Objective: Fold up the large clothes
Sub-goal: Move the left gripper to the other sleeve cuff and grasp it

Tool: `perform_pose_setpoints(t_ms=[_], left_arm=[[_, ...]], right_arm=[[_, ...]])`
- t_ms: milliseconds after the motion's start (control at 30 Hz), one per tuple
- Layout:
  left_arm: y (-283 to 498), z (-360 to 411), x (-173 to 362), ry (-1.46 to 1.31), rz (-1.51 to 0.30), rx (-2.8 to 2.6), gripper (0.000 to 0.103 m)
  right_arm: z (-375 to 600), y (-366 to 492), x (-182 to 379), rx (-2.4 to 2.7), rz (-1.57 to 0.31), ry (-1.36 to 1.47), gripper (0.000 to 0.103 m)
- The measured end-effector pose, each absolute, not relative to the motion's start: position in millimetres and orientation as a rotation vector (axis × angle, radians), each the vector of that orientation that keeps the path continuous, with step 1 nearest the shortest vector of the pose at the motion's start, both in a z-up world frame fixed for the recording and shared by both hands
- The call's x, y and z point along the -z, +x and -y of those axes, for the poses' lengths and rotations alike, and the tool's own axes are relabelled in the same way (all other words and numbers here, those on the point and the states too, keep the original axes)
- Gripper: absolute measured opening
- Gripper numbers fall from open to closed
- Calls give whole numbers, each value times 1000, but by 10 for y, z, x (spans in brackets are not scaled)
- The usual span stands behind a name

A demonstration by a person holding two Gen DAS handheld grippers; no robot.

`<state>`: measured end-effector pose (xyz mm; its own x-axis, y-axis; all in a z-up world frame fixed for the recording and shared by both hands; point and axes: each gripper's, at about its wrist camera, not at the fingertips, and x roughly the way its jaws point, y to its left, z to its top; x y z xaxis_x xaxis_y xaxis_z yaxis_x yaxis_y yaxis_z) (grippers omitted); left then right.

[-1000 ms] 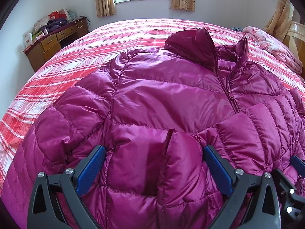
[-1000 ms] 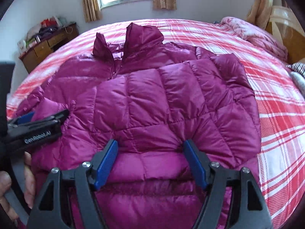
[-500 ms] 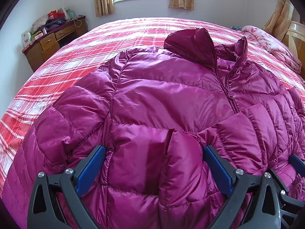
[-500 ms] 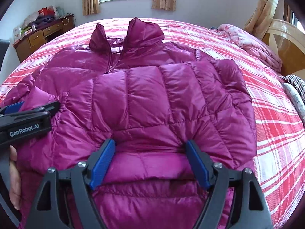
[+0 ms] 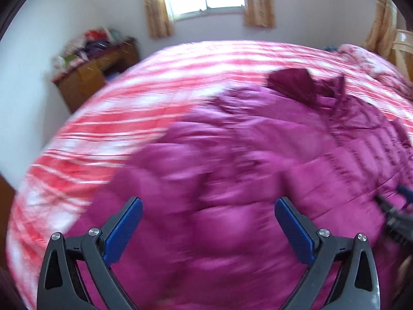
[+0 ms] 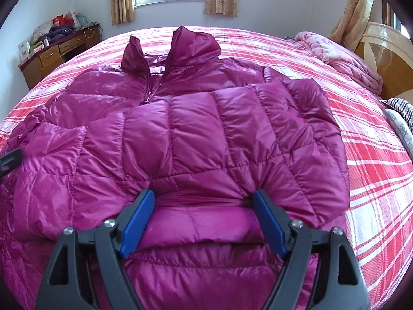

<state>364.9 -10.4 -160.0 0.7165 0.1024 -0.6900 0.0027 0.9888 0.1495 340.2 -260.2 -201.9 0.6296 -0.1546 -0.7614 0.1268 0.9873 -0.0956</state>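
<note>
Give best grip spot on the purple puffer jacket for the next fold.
Probably the bottom hem of the jacket, approached from the near edge: the right gripper already has its jaws open around a raised hem ridge there, and the sleeve lies folded across the front.

Each gripper is built of matte black plastic. On the left gripper two angled arms are seen, each cut through by a triangular opening near its base. A blue, finely ribbed pad is fitted on the inner face of each finger. Two round silver screw heads are set on each arm, just behind the pads. The right gripper is made the same way: black arms, triangular cut-outs, blue ribbed pads, paired silver screws. The left view is heavily blurred, so finer markings cannot be read.
</note>
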Motion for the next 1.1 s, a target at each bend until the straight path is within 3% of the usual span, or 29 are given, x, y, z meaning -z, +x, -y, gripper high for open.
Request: perform_pose_setpoints(t_ms=[200, 400, 733, 767, 800, 867, 933, 1100], left_arm=[[3090, -826, 1512, 182, -696, -282, 102], [2489, -1583, 1454, 36, -695, -367, 102], [2237, -1762, 1711, -228, -807, -247, 101], [2237, -1708, 1731, -208, -810, -247, 87], [2260, -1674, 1738, -193, -813, -248, 56], [2301, -1634, 1761, -147, -830, -265, 25], [2299, -1682, 1714, -133, -812, -268, 12], [2339, -1854, 1298, -61, -689, -319, 10]], right_arm=[[2596, 3392, 2015, 159, -873, -35, 83], [2595, 3384, 2011, 158, -871, -36, 84], [2590, 3347, 1994, 160, -862, -41, 86], [2591, 3344, 1993, 160, -861, -40, 86], [2595, 3338, 1991, 159, -860, -39, 86], [2604, 3329, 1989, 157, -859, -37, 87], [2614, 3320, 1984, 155, -858, -36, 87], [2616, 3318, 1987, 153, -858, -36, 88]])
